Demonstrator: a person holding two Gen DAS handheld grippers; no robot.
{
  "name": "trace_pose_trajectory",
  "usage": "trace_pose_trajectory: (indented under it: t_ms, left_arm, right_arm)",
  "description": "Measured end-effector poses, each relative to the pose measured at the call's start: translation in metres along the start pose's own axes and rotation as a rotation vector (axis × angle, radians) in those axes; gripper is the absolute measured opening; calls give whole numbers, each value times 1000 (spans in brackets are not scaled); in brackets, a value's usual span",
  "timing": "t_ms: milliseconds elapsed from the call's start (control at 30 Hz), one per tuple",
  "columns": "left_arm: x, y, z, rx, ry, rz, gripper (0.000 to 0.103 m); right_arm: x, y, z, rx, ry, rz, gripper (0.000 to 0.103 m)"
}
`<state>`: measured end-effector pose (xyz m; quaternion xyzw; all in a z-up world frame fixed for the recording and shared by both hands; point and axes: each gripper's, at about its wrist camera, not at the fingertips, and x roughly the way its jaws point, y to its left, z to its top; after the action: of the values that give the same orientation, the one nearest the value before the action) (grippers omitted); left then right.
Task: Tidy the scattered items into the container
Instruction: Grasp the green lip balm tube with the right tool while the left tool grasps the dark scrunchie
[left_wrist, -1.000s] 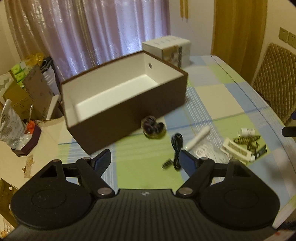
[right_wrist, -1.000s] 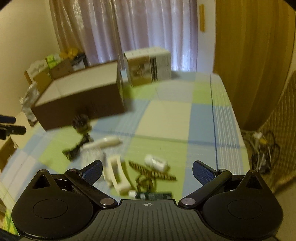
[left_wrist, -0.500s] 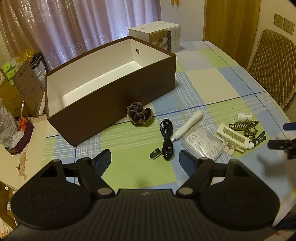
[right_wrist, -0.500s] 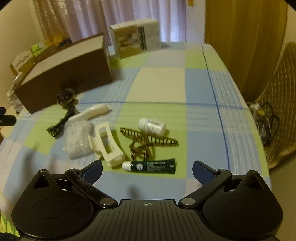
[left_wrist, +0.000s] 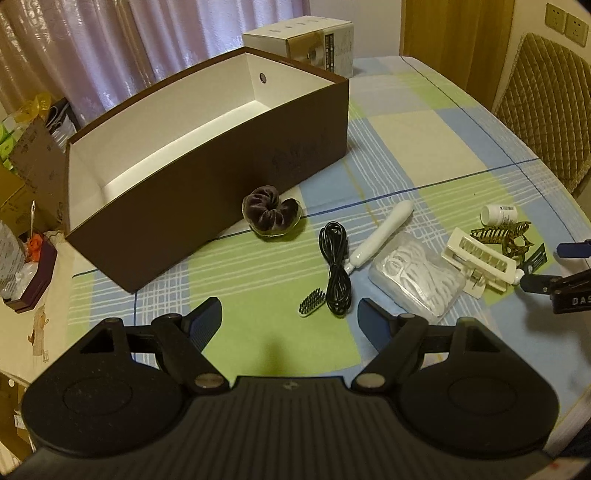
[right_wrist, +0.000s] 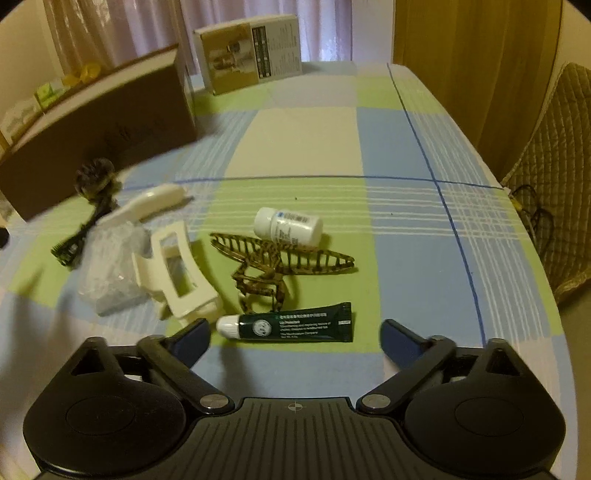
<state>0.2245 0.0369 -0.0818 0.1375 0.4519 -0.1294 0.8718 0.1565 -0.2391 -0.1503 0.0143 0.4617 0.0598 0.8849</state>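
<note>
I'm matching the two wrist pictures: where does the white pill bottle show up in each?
Left wrist: white pill bottle far right, behind the tortoiseshell hair claw.
Right wrist: centre, lying on its side behind the same claw.
Shared landmark: the brown box.

The brown box (right_wrist: 96, 122) at upper left of the right wrist view is motion-blurred, its left end cut off; the tube's (right_wrist: 291, 326) print is too small to read.

You have free cloth right of the green tube (right_wrist: 291, 326), up to the table edge. Left of it, the white clip (right_wrist: 177, 273) and the striped clip (right_wrist: 280, 260) stand close together. The brown box (left_wrist: 207, 155) is open on top, with nothing over it.
</note>
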Motion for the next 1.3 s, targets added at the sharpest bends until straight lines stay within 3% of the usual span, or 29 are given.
trace_pose_trajectory:
  t_ms: [200,367,600,967,1300]
  left_arm:
    - [9,1,4,7,12,-7,77]
    - [16,0,5,19,26,-15,77]
    - [26,-1,5,31,38,-24,77]
    - [71,8,36,-35,-14,12,66]
    - [117,23,60,-118,-25,48,66]
  right_arm:
    - [6,3,0,-13,0,-8,91]
    - [8,8,0,-49,-13,-29,82]
    - [3,-6,0,10,-13,-59,82]
    - [2,-22,5,42,-8,-91,82]
    - [13,-48,25,68,-27,-136,82]
